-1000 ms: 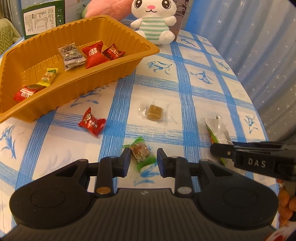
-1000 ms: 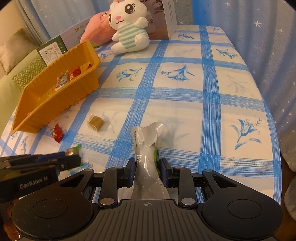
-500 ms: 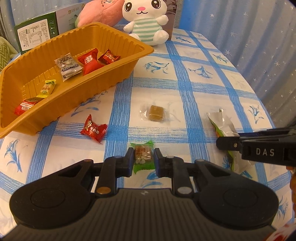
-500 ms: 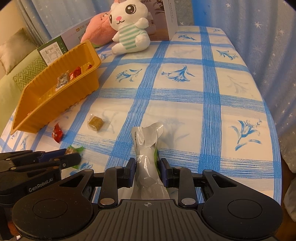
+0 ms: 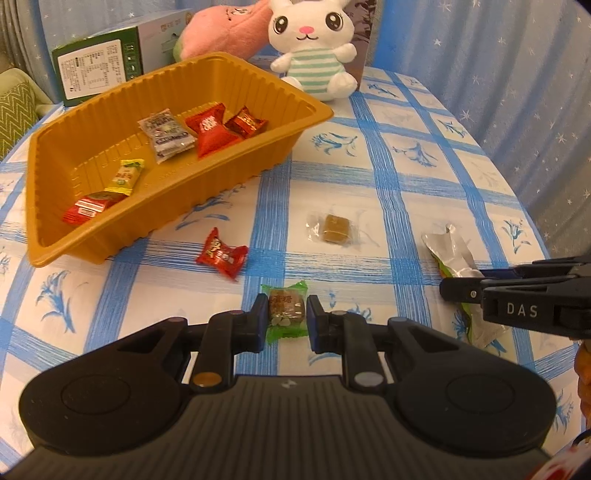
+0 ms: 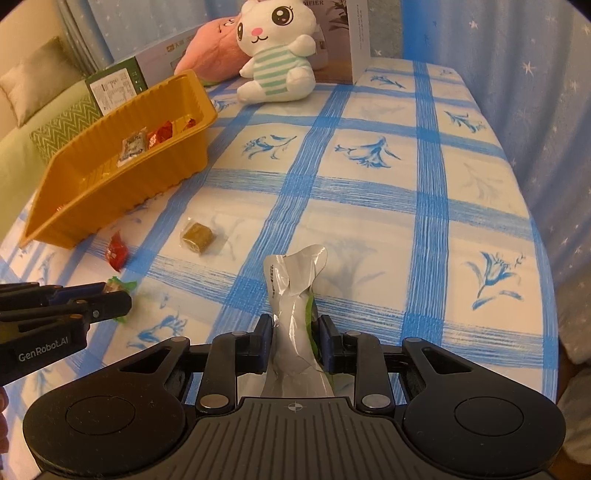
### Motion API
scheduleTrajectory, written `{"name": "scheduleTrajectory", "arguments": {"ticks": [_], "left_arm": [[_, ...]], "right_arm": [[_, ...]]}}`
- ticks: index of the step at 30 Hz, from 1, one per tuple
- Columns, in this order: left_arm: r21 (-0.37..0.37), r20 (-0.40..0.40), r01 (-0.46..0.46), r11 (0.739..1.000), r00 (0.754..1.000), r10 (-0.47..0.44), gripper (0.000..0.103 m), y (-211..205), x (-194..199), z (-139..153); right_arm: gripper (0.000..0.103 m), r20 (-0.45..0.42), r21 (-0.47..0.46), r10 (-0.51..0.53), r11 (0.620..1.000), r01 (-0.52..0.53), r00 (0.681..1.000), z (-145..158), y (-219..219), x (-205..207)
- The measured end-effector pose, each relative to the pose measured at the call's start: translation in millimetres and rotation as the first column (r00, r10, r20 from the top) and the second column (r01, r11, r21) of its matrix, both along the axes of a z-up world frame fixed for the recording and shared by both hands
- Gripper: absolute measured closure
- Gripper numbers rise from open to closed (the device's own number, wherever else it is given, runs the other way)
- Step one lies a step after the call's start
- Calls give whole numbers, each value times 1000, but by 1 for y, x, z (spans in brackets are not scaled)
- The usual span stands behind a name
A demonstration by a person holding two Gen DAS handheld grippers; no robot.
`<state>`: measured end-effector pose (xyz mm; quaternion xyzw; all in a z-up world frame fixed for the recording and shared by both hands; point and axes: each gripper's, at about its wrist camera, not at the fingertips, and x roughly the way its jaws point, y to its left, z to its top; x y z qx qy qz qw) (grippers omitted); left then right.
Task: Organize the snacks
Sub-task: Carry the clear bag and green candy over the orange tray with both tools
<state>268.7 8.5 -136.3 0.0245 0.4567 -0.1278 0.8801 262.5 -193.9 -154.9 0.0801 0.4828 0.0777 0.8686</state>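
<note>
My left gripper (image 5: 286, 300) is shut on a green-wrapped candy (image 5: 284, 326) low over the blue-checked tablecloth. My right gripper (image 6: 294, 322) grips a crumpled silver snack packet (image 6: 295, 273), and its jaws are closing tighter on it. From the left wrist view, the right gripper (image 5: 447, 288) and its packet (image 5: 448, 251) are at the right. A red candy (image 5: 221, 254) and a brown candy in clear wrap (image 5: 334, 229) lie loose on the cloth. The orange tray (image 5: 229, 173) at the left holds several wrapped snacks.
A white plush rabbit (image 5: 310, 55), a pink plush (image 5: 221, 33) and a green box (image 5: 96, 70) stand behind the tray. A white card (image 6: 360, 37) stands at the table's far end. Blue star curtains (image 6: 535, 110) hang just past the right edge.
The left jaws have drawn together onto the green candy, which has straightened between the pads. The right gripper has stayed on the silver packet.
</note>
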Motion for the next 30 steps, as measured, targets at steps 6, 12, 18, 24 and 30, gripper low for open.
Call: {"name": "scheduleTrajectory", "arguments": {"ticks": [6,12,18,24,30], "left_arm": [[-4,14,-29,1000,999,29,84,10,-5,10],[-3,30,-52,999,998,53,84,19,-6,23],[-12,58,-79,997,995,80,84,33,-4,41],[-18,104,-121,992,987,122,83,52,7,64],[-8,133,-168,986,977,168,83,74,24,76]], "right_arm": [[76,15,30,21,999,-21,1000,10,7,-1],[76,38,72,54,996,-57,998,23,18,2],[76,67,133,84,987,-92,994,42,30,14],[76,105,191,125,971,-143,987,63,49,35],[76,131,217,179,954,-205,975,74,77,59]]}}
